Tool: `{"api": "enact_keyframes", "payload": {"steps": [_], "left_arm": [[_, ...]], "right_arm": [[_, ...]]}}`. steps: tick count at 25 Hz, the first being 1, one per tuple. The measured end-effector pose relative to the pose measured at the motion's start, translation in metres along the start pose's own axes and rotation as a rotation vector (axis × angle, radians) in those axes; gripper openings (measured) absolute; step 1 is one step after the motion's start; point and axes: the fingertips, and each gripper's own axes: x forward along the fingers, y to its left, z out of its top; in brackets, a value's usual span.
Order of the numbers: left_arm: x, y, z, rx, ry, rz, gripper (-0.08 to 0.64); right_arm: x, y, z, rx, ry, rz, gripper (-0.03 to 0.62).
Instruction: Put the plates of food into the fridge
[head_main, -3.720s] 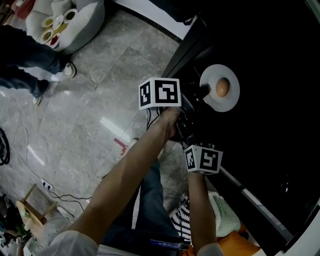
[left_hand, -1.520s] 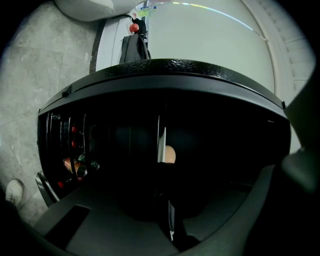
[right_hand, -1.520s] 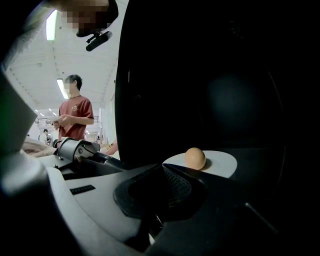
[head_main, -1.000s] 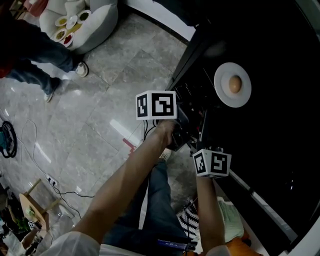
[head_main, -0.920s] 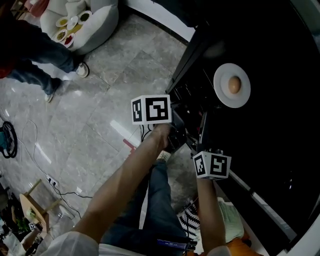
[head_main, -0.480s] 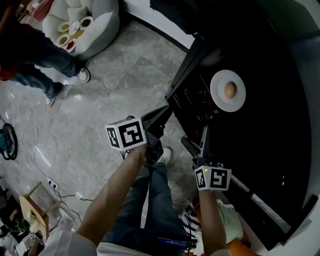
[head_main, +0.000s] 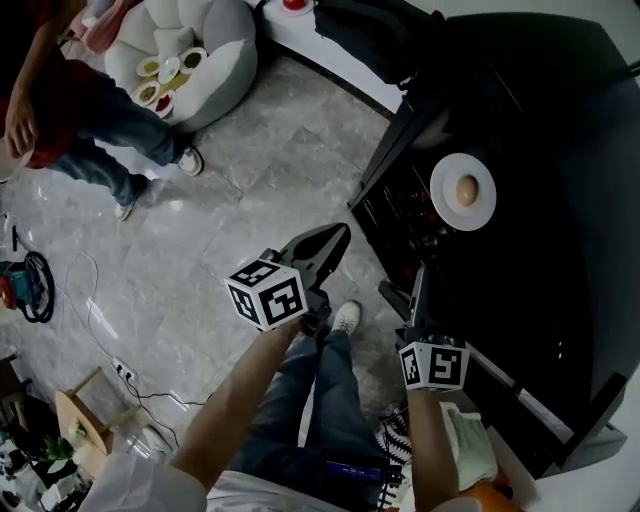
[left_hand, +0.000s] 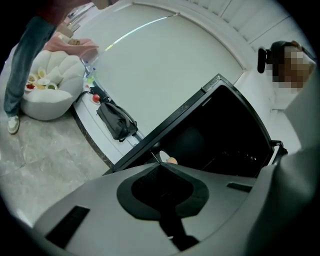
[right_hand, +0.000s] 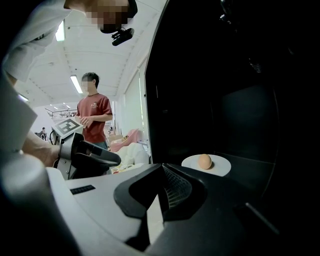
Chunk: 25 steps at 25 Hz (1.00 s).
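The big black fridge (head_main: 540, 150) stands open. Inside it, a white plate (head_main: 443, 195) sits flat on a dark shelf. A round brown bit of food (head_main: 465, 190), maybe an egg, lies in the middle of the plate. So I think one plate is put away.

The left gripper (head_main: 338, 235) is out over the floor, well away from the plate. Its fingers are pressed together with nothing in them. The right gripper (head_main: 417, 275) is at the edge of the fridge, and its fingers are pressed together and empty too.

The floor (head_main: 200, 230) is grey shiny stone. Far across it is a puffy white seat (head_main: 215, 40) with a few small bowls (head_main: 165, 80) of coloured food on it. I think those may be what is left to bring over. A person in jeans (head_main: 90, 110) stands beside the seat. A black bag (head_main: 365, 35) lies by the wall, and cables (head_main: 30, 285) trail over the floor.
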Motion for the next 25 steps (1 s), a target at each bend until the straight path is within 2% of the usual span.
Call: {"api": "enact_keyframes", "payload": {"steps": [9,14,19,25], "left_arm": [[-0.019,-0.012,0.022,0.127,-0.022,0.050,0.006],[-0.034,-0.023,0.035,0.162,-0.044,0.080,0.006],[-0.053,-0.032,0.051,0.235,-0.061,0.131,0.005],[-0.075,-0.045,0.070,0.258,-0.103,0.172,0.005]], "right_arm": [[-0.011,0.014,0.023,-0.024,0.017,0.027,0.009],[-0.019,0.013,0.042,-0.001,0.017,0.008,0.009],[-0.025,0.024,0.055,-0.036,0.026,0.047,0.009],[-0.036,0.039,0.077,-0.058,0.024,0.094,0.009]]}}
